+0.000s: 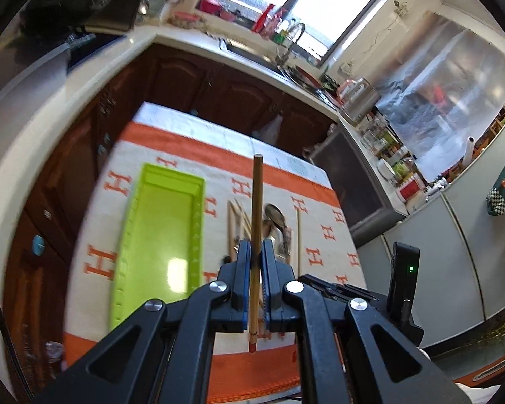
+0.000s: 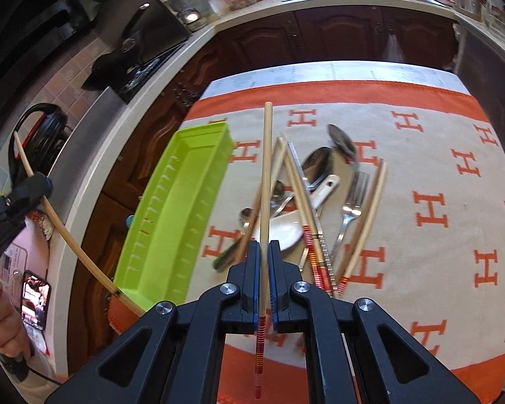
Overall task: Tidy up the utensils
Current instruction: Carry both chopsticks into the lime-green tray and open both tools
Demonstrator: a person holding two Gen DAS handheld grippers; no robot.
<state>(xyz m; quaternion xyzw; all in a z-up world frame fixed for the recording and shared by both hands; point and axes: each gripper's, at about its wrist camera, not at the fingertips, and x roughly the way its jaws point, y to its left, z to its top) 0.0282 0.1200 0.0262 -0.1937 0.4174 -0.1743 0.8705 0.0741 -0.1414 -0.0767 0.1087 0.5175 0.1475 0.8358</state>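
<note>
My left gripper [image 1: 256, 252] is shut on a brown chopstick [image 1: 256, 202] and holds it above the table, right of the lime green tray [image 1: 158, 232]. My right gripper [image 2: 264, 247] is shut on a pale chopstick [image 2: 266, 168] with a red striped end, held over the utensil pile. The left gripper with its chopstick [image 2: 64, 232] shows at the far left in the right wrist view, beside the green tray [image 2: 175, 208]. The pile holds several chopsticks [image 2: 306, 215], spoons [image 2: 320, 165], a fork [image 2: 351, 198] and a white ladle-like spoon [image 2: 286, 229].
The table wears a cream cloth [image 2: 437, 175] with orange H marks and an orange border. Dark wood cabinets [image 2: 336, 33] and a pale counter edge [image 2: 94, 155] run behind and to the left. A phone [image 2: 35, 299] lies at the lower left.
</note>
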